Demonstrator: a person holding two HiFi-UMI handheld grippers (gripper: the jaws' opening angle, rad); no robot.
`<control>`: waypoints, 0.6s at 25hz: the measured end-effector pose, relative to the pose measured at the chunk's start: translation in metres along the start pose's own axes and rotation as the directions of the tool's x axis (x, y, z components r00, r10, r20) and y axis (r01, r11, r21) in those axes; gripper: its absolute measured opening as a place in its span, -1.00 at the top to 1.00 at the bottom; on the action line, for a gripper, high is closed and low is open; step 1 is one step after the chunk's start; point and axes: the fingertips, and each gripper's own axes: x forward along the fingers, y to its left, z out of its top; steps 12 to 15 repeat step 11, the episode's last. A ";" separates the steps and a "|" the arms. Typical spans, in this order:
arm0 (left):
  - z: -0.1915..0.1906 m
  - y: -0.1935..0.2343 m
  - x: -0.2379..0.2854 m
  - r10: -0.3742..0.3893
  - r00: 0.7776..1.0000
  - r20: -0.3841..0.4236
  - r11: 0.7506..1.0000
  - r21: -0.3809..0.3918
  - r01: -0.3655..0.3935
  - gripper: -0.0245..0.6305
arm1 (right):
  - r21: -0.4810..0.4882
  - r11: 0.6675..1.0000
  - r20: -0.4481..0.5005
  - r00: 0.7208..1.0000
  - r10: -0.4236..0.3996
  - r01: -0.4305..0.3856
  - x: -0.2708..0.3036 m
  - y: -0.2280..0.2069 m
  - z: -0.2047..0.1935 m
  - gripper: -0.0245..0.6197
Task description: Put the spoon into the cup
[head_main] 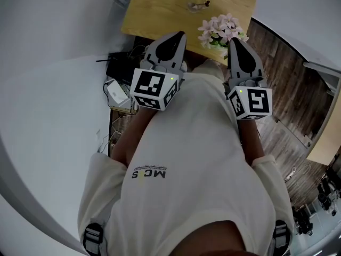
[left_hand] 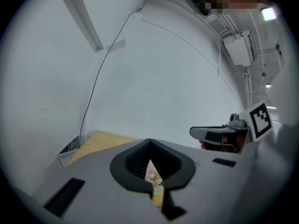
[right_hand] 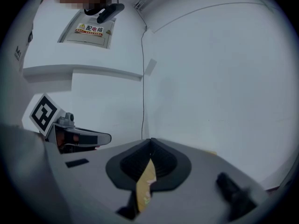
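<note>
A clear glass cup (head_main: pixel 194 2) stands on the wooden table (head_main: pixel 154 9) at the top of the head view. A thin item with a dark end (head_main: pixel 204 5) lies at its right rim; it may be the spoon, but it is too small to tell. My left gripper (head_main: pixel 181 35) and right gripper (head_main: pixel 232 40) are held side by side in front of the person's chest, pointing toward the table and short of the cup. Both are shut with nothing in them. In the left gripper view the left gripper (left_hand: pixel 150 146) shows only a sliver of table and flowers; the right gripper (right_hand: pixel 150 146) looks the same.
Pink flowers (head_main: pixel 221 30) stand at the table's near edge between the gripper tips. A black box (head_main: pixel 120 65), a white device (head_main: pixel 116 92) and cables lie left of the table. White walls stand left and ahead, plank floor (head_main: pixel 287 95) lies to the right.
</note>
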 end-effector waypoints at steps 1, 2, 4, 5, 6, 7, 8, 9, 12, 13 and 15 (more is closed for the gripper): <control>0.000 0.000 0.000 0.000 1.000 0.000 1.000 0.000 0.000 0.89 | 0.002 1.000 -0.002 1.000 0.001 -0.001 0.001 0.000 0.000 0.83; 0.000 0.001 0.000 0.000 1.000 0.000 1.000 -0.001 0.000 0.89 | 0.005 1.000 -0.004 1.000 0.002 -0.002 0.001 0.001 0.000 0.83; 0.000 0.003 0.000 0.002 1.000 0.000 1.000 -0.003 -0.002 0.89 | 0.009 1.000 -0.006 1.000 0.003 -0.003 0.003 0.001 -0.001 0.83; -0.001 0.004 0.000 0.003 1.000 0.000 1.000 -0.004 -0.003 0.89 | 0.009 1.000 -0.007 1.000 0.003 -0.003 0.004 0.002 -0.001 0.83; -0.001 0.006 0.001 0.005 1.000 0.000 1.000 -0.006 -0.005 0.89 | 0.008 1.000 -0.007 1.000 0.004 -0.003 0.005 0.002 -0.001 0.83; -0.001 0.007 0.001 0.006 1.000 0.001 1.000 -0.007 -0.006 0.89 | 0.007 1.000 -0.007 1.000 0.003 -0.003 0.006 0.002 -0.001 0.83; -0.001 0.008 0.001 0.007 1.000 0.001 1.000 -0.008 -0.007 0.89 | 0.008 1.000 -0.008 1.000 0.002 -0.002 0.006 0.002 -0.001 0.83; -0.001 0.009 0.000 0.008 1.000 0.001 1.000 -0.009 -0.008 0.89 | 0.009 1.000 -0.008 1.000 0.001 -0.001 0.007 0.002 -0.001 0.83; 0.000 0.010 0.000 0.010 1.000 0.002 1.000 -0.011 -0.010 0.89 | 0.010 1.000 -0.009 1.000 -0.001 0.001 0.007 0.002 0.000 0.83; 0.000 0.010 0.000 0.010 1.000 0.002 1.000 -0.011 -0.010 0.89 | 0.010 1.000 -0.009 1.000 -0.001 0.001 0.007 0.002 0.000 0.83; 0.000 0.010 0.000 0.010 1.000 0.002 1.000 -0.011 -0.010 0.89 | 0.010 1.000 -0.009 1.000 -0.001 0.001 0.007 0.002 0.000 0.83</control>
